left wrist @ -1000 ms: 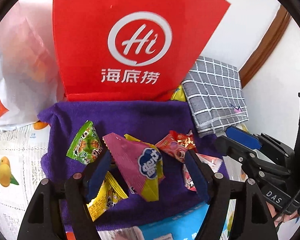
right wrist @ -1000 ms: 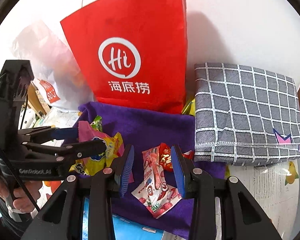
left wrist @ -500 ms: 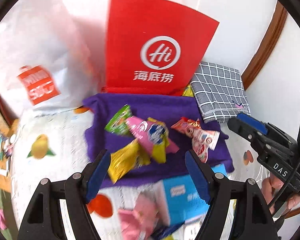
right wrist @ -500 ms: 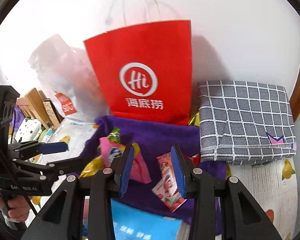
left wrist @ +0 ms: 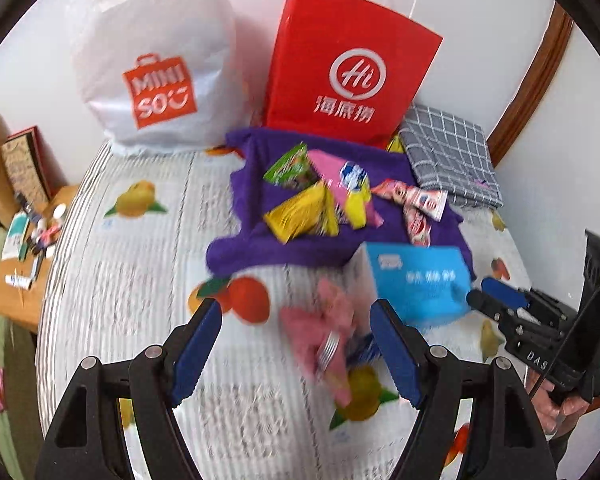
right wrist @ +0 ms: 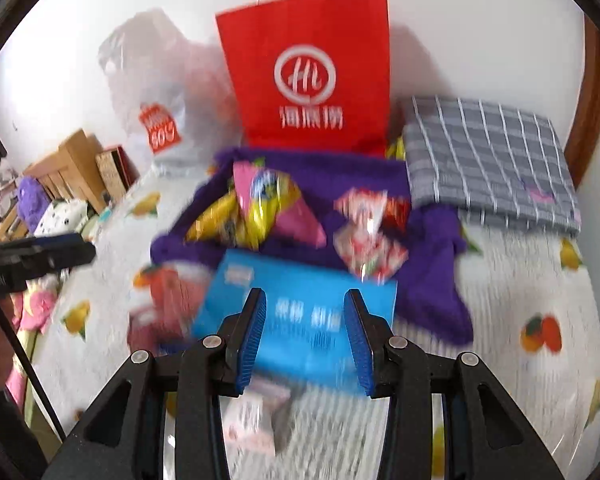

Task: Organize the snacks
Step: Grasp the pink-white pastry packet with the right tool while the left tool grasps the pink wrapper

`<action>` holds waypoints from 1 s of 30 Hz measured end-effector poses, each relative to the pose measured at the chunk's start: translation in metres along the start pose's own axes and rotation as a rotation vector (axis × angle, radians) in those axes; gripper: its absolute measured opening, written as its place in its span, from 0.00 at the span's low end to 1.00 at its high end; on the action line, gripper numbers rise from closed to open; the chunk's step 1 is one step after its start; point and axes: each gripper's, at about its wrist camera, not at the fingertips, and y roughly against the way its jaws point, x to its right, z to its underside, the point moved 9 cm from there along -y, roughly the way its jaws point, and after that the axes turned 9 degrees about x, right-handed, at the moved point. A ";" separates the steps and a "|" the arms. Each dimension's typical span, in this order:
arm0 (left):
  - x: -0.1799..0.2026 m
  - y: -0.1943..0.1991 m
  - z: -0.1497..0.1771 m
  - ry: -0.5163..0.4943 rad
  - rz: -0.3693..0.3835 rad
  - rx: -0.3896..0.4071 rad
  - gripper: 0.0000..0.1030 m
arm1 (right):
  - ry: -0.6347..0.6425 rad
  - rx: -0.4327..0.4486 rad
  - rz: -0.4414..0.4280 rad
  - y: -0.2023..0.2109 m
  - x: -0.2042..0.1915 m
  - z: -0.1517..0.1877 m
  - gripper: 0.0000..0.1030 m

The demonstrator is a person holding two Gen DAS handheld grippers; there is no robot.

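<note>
The left hand-held gripper [left wrist: 296,354] hangs open and empty above a fruit-print cloth [left wrist: 140,280] and a blurred pink wrapper [left wrist: 320,328]. Beyond it snack packets [left wrist: 316,200] lie heaped on a purple towel [left wrist: 252,184] — a blue box [left wrist: 416,280] at its near edge, a red paper bag [left wrist: 348,72] and a white Miniso bag [left wrist: 156,64] behind. The right hand-held gripper [left wrist: 496,304] reaches in beside the box.

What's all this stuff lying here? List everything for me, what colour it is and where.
paper bag: one, red, standing at the back wall
plastic bag: one, white, beside the red one
towel: one, purple, before the red bag
snack packets: several, green, yellow, pink, red, on the towel
checked cloth: one, grey, folded beside the towel
box: one, blue, at the towel's near edge
pink packets: blurred, beside the box
left gripper: open, empty
right gripper: open, empty
</note>
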 end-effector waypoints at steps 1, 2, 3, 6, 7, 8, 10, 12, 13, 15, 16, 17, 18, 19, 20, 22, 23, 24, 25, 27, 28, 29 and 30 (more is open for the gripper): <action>-0.002 0.001 0.006 0.003 -0.002 -0.004 0.73 | -0.009 -0.016 -0.008 0.000 -0.001 0.010 0.40; -0.003 0.001 0.012 0.005 -0.002 -0.006 0.73 | -0.015 -0.031 -0.014 -0.002 -0.003 0.020 0.40; -0.005 0.002 0.018 0.007 -0.004 -0.010 0.73 | -0.018 -0.052 -0.016 -0.003 -0.005 0.033 0.40; -0.011 0.003 0.035 0.016 -0.008 -0.026 0.73 | -0.024 -0.093 -0.011 -0.012 -0.013 0.060 0.47; -0.013 0.004 0.040 0.017 -0.010 -0.030 0.73 | -0.026 -0.103 -0.018 -0.015 -0.017 0.067 0.48; -0.016 0.005 0.045 0.017 -0.013 -0.035 0.73 | -0.027 -0.109 -0.026 -0.015 -0.020 0.073 0.49; -0.022 0.007 0.055 0.017 -0.020 -0.047 0.73 | -0.026 -0.118 -0.042 -0.020 -0.031 0.084 0.51; -0.029 0.009 0.061 0.032 -0.028 -0.051 0.73 | -0.021 -0.122 -0.040 -0.026 -0.039 0.090 0.58; -0.032 0.011 0.063 0.041 -0.027 -0.050 0.73 | -0.016 -0.127 -0.029 -0.031 -0.041 0.092 0.59; -0.036 0.016 0.068 0.051 -0.019 -0.044 0.73 | -0.010 -0.146 0.015 -0.042 -0.042 0.098 0.59; -0.038 0.018 0.069 0.053 -0.016 -0.036 0.73 | -0.001 -0.124 0.035 -0.042 -0.043 0.098 0.59; -0.039 0.020 0.070 0.058 -0.014 -0.028 0.73 | 0.023 -0.092 0.062 -0.043 -0.045 0.098 0.58; -0.040 0.021 0.071 0.062 -0.010 -0.023 0.73 | 0.043 -0.088 0.087 -0.045 -0.044 0.099 0.52; -0.040 0.021 0.073 0.066 -0.003 -0.020 0.73 | 0.068 -0.069 0.120 -0.044 -0.044 0.100 0.47; -0.040 0.020 0.075 0.070 0.005 -0.020 0.73 | 0.085 -0.055 0.136 -0.042 -0.043 0.101 0.43; -0.038 0.016 0.078 0.074 0.014 -0.025 0.73 | 0.089 -0.052 0.126 -0.038 -0.042 0.103 0.40; -0.037 0.014 0.079 0.074 0.019 -0.028 0.73 | 0.090 -0.056 0.123 -0.036 -0.039 0.104 0.39; -0.035 0.012 0.080 0.074 0.022 -0.030 0.72 | 0.093 -0.061 0.127 -0.032 -0.034 0.106 0.39; -0.033 0.010 0.080 0.073 0.028 -0.033 0.72 | 0.095 -0.061 0.138 -0.027 -0.028 0.107 0.39; -0.026 0.007 0.076 0.067 0.051 -0.025 0.72 | 0.100 -0.056 0.177 -0.018 -0.009 0.109 0.39; -0.023 0.006 0.074 0.065 0.061 -0.019 0.72 | 0.100 -0.052 0.193 -0.015 0.001 0.110 0.39; -0.020 0.005 0.072 0.063 0.070 -0.014 0.72 | 0.101 -0.049 0.209 -0.011 0.011 0.112 0.39; -0.015 0.003 0.068 0.061 0.083 -0.008 0.72 | 0.095 -0.042 0.227 -0.007 0.024 0.113 0.39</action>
